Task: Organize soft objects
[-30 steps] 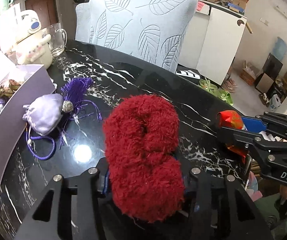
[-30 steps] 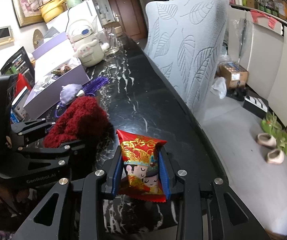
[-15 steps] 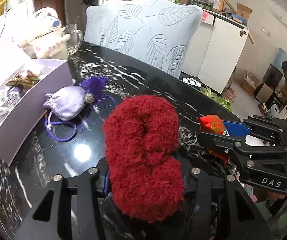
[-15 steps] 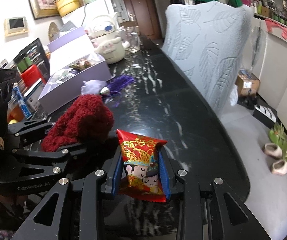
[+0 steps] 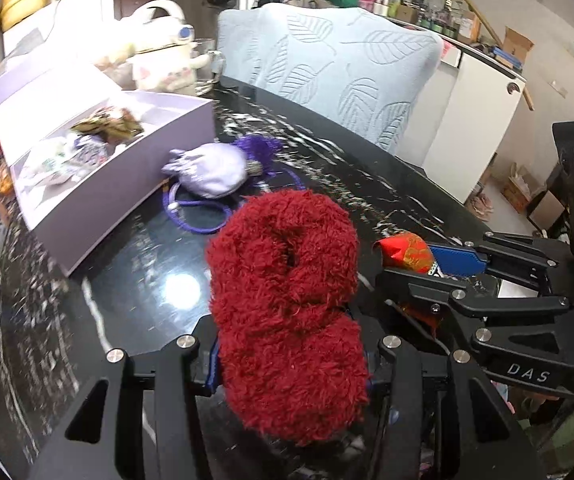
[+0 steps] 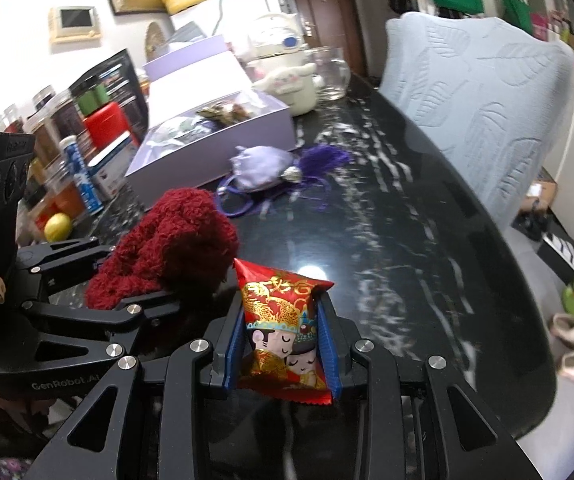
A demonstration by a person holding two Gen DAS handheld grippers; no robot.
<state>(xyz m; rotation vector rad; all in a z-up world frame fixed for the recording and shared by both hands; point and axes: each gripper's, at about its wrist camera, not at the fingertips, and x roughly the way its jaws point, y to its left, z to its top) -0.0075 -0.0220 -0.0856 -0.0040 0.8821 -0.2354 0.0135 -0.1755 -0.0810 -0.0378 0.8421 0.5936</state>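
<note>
L tool (image 5: 291, 364) is gripping red fluffy sock (image 5: 287, 300), R tool (image 6: 283, 344) gripping snack packet (image 6: 283, 328); risk: tools colliding en route to box (image 5: 127, 184).

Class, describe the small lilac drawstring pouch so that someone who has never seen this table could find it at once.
Start at the black marble table and find the open lilac gift box on it. Just in front of the box's long wall lies the lilac drawstring pouch, resting on the tabletop. Unlike the fluffy red item and the red packet, it is pale satin with a purple cord and a purple tassel.
</note>
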